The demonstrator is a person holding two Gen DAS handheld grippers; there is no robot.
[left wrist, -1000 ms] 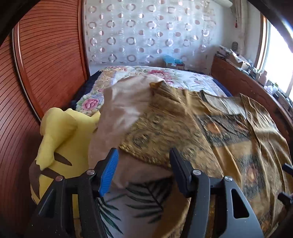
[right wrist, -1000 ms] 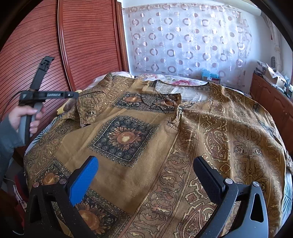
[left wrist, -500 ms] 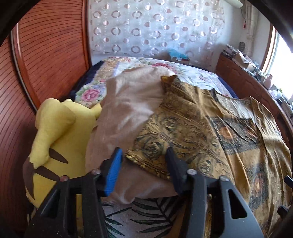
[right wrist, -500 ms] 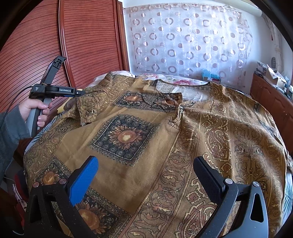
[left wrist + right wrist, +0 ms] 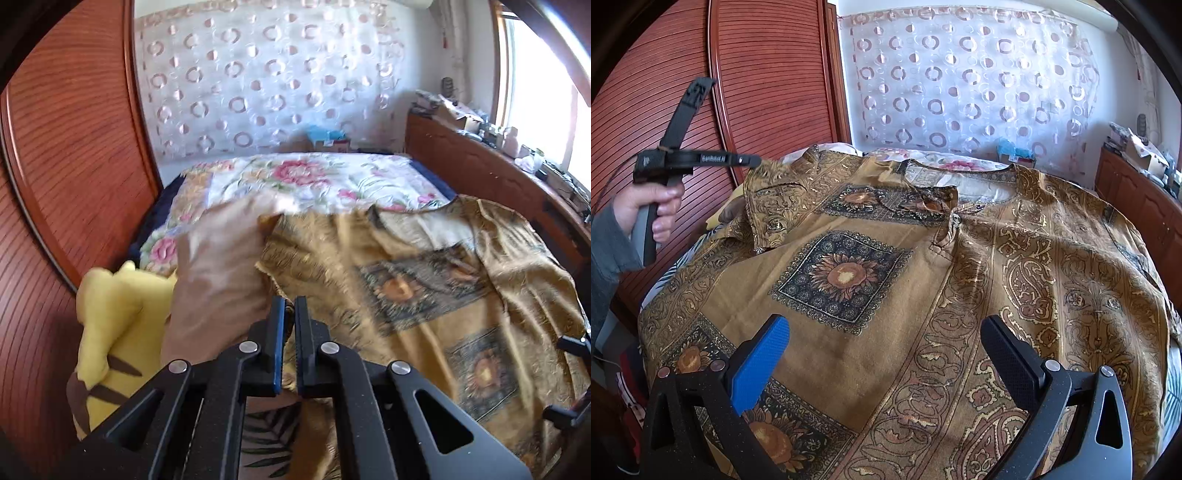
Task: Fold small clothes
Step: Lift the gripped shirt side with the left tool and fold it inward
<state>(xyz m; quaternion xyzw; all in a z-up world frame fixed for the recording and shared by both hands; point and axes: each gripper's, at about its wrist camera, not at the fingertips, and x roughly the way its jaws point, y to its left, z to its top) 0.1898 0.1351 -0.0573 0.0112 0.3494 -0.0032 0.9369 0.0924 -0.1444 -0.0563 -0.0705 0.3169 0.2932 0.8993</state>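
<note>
A golden-brown patterned shirt (image 5: pixel 923 277) with sunflower squares lies spread flat on the bed, neckline at the far end. It also shows in the left wrist view (image 5: pixel 424 288). My left gripper (image 5: pixel 289 332) is shut on the shirt's left sleeve edge and holds it lifted; from the right wrist view the left gripper (image 5: pixel 753 160) pinches the raised sleeve (image 5: pixel 775 206). My right gripper (image 5: pixel 886 354) is open and empty, hovering over the shirt's lower part.
A tan pillow (image 5: pixel 218 277) and a yellow plush toy (image 5: pixel 110 332) lie at the bed's left side. A red wooden wardrobe (image 5: pixel 757 92) stands left. A floral bedspread (image 5: pixel 314 181) lies beyond the shirt. A wooden cabinet (image 5: pixel 1137 199) with clutter runs along the right.
My left gripper closed on the shirt's left sleeve edge and raised it. The right gripper has stayed still and open.
</note>
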